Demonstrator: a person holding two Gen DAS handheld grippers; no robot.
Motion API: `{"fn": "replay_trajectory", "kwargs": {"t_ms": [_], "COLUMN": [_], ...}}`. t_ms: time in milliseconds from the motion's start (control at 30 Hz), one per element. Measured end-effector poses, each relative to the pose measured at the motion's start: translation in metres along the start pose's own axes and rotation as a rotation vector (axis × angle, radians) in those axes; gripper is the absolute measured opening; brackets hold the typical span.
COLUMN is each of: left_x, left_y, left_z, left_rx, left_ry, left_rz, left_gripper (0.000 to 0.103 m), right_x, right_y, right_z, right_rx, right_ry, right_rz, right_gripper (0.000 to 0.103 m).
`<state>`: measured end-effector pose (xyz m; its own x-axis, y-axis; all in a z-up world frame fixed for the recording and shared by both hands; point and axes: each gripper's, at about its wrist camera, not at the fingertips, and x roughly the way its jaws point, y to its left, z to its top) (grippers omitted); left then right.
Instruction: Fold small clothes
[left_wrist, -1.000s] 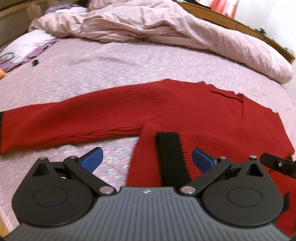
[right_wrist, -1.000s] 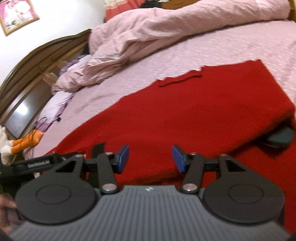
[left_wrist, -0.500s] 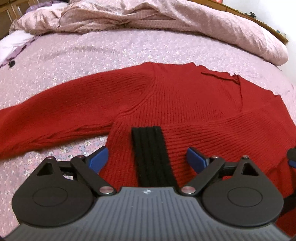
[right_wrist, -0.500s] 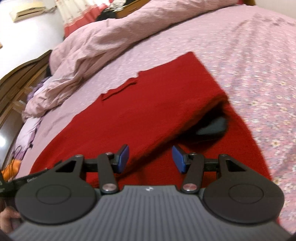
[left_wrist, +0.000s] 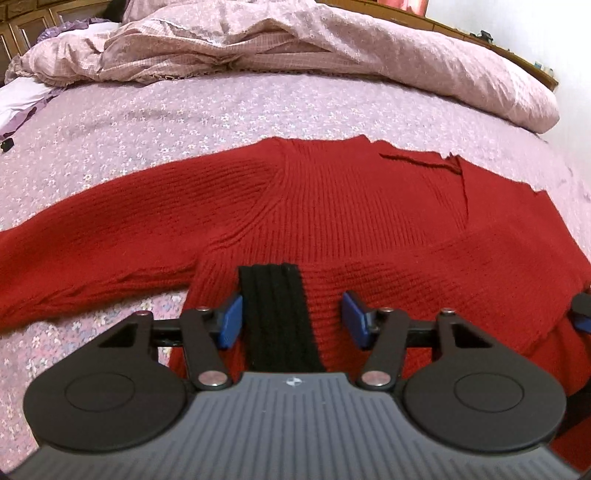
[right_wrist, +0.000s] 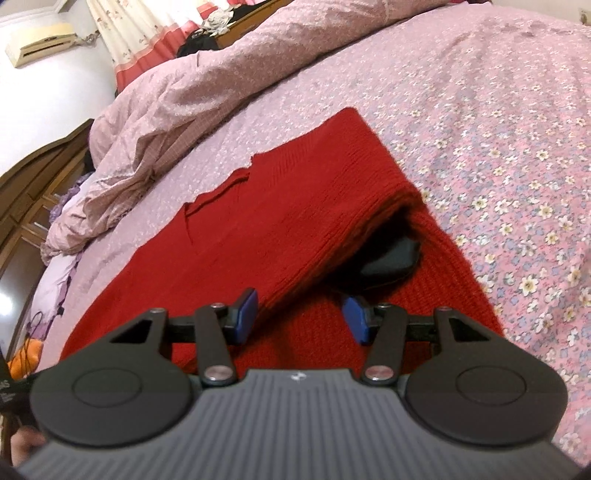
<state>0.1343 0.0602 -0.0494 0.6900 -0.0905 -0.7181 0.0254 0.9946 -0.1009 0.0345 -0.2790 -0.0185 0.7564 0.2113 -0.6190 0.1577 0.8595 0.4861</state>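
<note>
Floral pink bedsheet (left_wrist: 155, 122) fills both of my views, and on it lies the red knit sweater (left_wrist: 351, 206), spread flat near the bed's front edge. I take the sweater as my landmark. One sleeve (left_wrist: 96, 251) stretches out flat to the left of the body in my left wrist view; the other side is folded across the body, and its black ribbed cuff (left_wrist: 277, 314) lies on top of the red knit at the near edge. My left gripper (left_wrist: 291, 321) sits directly over that cuff, its blue pads either side of it. Its jaws have just been closing, and the cuff is between them; the left pad (left_wrist: 229, 322) looks to be at the cuff's edge, the right pad stands clear, so I see no clamp.

From the right wrist view, my right gripper (right_wrist: 301, 319) hovers over the sweater's near right part, where the folded edge (right_wrist: 332, 254) lifts above the lower layer and a dark piece (right_wrist: 391, 258) shows in the gap beneath. Its fingers stand apart, with red knit below them and nothing pinched.

Beyond the sweater's far edge a crumpled pink quilt (left_wrist: 295, 48) is heaped along the bed. Past the quilt, I see a wooden headboard (right_wrist: 33, 173) and a curtain (right_wrist: 125, 33).
</note>
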Motion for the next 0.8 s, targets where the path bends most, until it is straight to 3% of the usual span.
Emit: {"fn": "replay_trajectory", "kwargs": {"t_ms": [33,133,500,767,800], "left_x": [-0.002,-0.007,-0.033,0.023,0.023], "left_y": [-0.001,-0.002,0.004,0.011,0.013], "left_z": [0.001,0.007,0.058,0.051,0.048], "left_rx": [0.000,-0.015,-0.016,0.016,0.009], "left_ry": [-0.010,-0.020,-0.163,-0.024,-0.027], "left_rz": [-0.003,-0.029,-0.020,0.026,0.029], "left_gripper": [0.033,0.018,0.015,0.017,0.024], "right_x": [-0.002,-0.001,0.007,0.014,0.013], "right_y": [0.000,-0.003,-0.029,-0.036,-0.035], "right_z": [-0.001,0.004,0.040,0.029,0.030], "right_rx": [0.003,0.017,0.164,0.160,0.147], "right_ry": [-0.004,-0.020,-0.128,-0.110,-0.111], "right_rz": [-0.001,0.005,0.053,0.014,0.007], "right_gripper": [0.054,0.055,0.055,0.053,0.053]}}
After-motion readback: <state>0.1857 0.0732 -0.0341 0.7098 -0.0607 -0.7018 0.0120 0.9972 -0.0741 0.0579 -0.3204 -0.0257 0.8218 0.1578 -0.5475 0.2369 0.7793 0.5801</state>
